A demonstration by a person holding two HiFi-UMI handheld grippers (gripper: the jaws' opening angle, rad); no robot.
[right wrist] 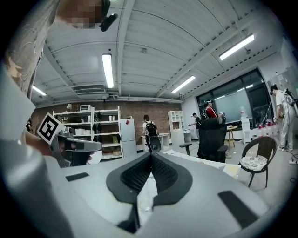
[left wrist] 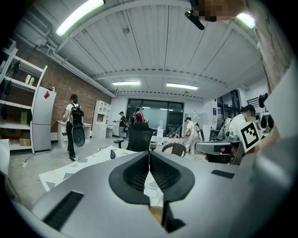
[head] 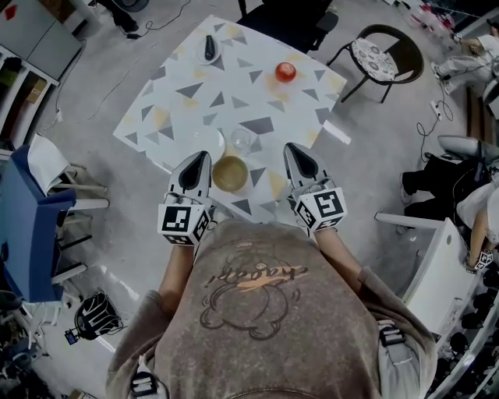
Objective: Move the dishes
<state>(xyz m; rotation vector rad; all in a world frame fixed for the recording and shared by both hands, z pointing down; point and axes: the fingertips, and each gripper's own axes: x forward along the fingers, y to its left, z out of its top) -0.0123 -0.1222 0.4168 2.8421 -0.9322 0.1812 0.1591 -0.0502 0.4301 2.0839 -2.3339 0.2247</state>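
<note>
A tan bowl [head: 231, 173] sits at the near edge of the triangle-patterned table [head: 187, 101], between my two grippers. Just beyond it are a white plate [head: 207, 143] and a clear glass [head: 242, 140]. Further off lie a red round fruit [head: 285, 72] and a dark object on a small white dish [head: 210, 48]. My left gripper [head: 203, 156] hovers to the left of the bowl, jaws shut and empty [left wrist: 149, 155]. My right gripper [head: 290, 147] is to the bowl's right, also shut on nothing [right wrist: 151, 155]. A sliver of the bowl [left wrist: 156, 214] shows under the left jaws.
A black office chair [head: 300, 19] stands at the table's far side and a round-seat chair [head: 386, 54] at the far right. A blue chair [head: 27, 210] is close on the left, a white chair [head: 437, 265] on the right. People sit at the right edge.
</note>
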